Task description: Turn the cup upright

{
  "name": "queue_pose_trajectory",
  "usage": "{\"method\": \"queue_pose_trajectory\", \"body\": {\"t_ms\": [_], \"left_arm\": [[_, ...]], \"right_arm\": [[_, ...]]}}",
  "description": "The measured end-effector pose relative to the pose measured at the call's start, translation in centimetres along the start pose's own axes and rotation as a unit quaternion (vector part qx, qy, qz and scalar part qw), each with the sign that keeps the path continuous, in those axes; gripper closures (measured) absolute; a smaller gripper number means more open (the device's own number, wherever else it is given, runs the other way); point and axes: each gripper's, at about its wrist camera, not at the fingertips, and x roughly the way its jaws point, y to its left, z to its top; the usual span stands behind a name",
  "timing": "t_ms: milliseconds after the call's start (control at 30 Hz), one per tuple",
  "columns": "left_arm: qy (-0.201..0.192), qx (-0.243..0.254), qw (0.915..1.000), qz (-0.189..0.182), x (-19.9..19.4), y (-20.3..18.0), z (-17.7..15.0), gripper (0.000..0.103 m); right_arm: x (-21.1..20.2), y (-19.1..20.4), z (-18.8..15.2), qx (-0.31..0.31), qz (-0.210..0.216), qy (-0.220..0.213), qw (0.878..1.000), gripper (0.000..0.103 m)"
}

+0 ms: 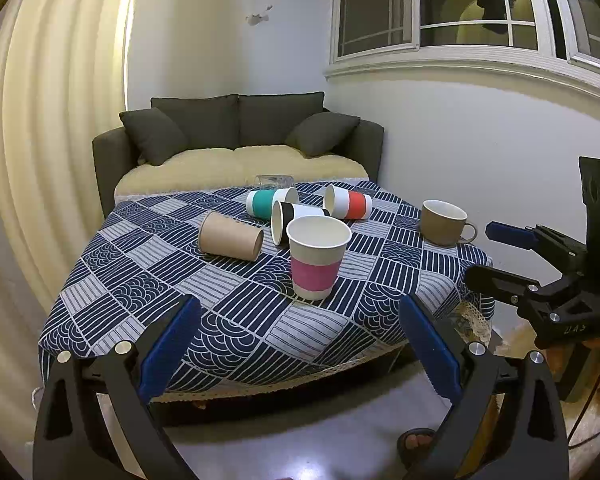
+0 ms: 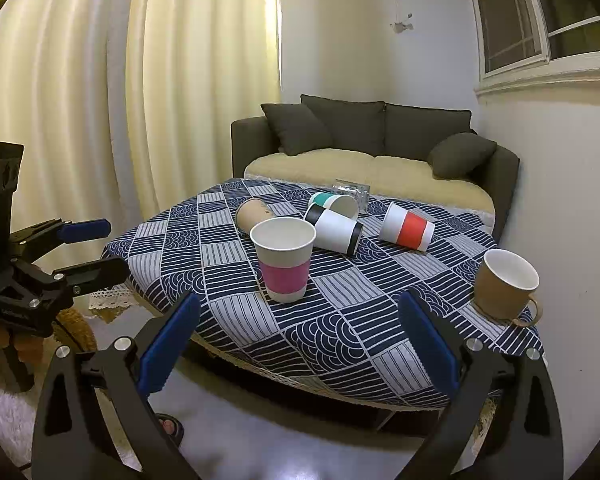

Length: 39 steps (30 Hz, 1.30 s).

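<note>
Left gripper (image 1: 300,344): jaws spread wide, nothing between the blue pads, hanging off the near edge of the table. Right gripper (image 2: 298,344): same, wide apart and empty, back from the table's near corner.

Pink-banded paper cup (image 1: 318,258) already stands upright near the front of the patterned tablecloth (image 1: 148,280). Lying on their sides behind it: plain kraft cup (image 1: 230,242), black-banded cup (image 1: 296,220), teal-banded cup (image 1: 270,202), orange-banded cup (image 1: 348,202). A clear glass (image 1: 274,180) lies at the far edge. Tan mug (image 1: 444,222) upright at the right.

Risks, as I judge them:
- Pink cup sits in my straight reach line; going for the black-banded cup just behind it, I could knock it over.
- Black-banded and teal-banded cups lie close together, possibly touching; nudging one could roll the other.
- Paper walls are thin; too hard a squeeze would crush them, too soft and a cup slips mid-turn.
- Cloth may drag and bunch under a pad.

Writing: faint marks on the right gripper's body, unreadable. No legible cup brands.
</note>
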Motion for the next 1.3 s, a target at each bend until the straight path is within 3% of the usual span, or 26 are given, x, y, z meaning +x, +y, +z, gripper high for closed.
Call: {"method": "queue_pose_trajectory", "body": {"t_ms": [1300], "left_arm": [[0.000, -0.003, 1.0000, 0.006, -0.36, -0.12, -0.02, 0.006]], "right_arm": [[-0.06, -0.37, -0.03, 0.011, 0.003, 0.002, 1.000, 0.005]]}}
